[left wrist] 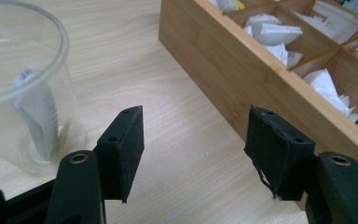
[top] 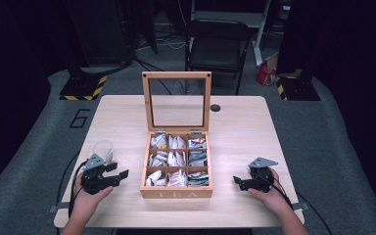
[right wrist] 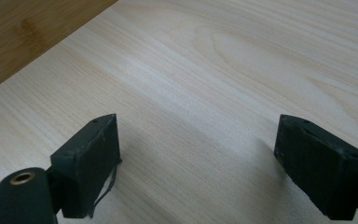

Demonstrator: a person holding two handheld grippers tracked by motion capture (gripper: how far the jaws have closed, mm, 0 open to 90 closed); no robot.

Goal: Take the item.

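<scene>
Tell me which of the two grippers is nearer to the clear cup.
The left gripper. The clear cup stands just beyond it, left of the tea box; the right gripper rests across the box, on the far side from the cup.

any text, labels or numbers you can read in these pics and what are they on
"TEA": on the front wall of the wooden tea box, in the high view.
"6": large dark numeral on the grey floor left of the table.
Print on the tea bags in the box compartments: too small to read.
Print on the packet inside the clear cup: blurred, unreadable.
The left gripper and right gripper carry no text.
</scene>
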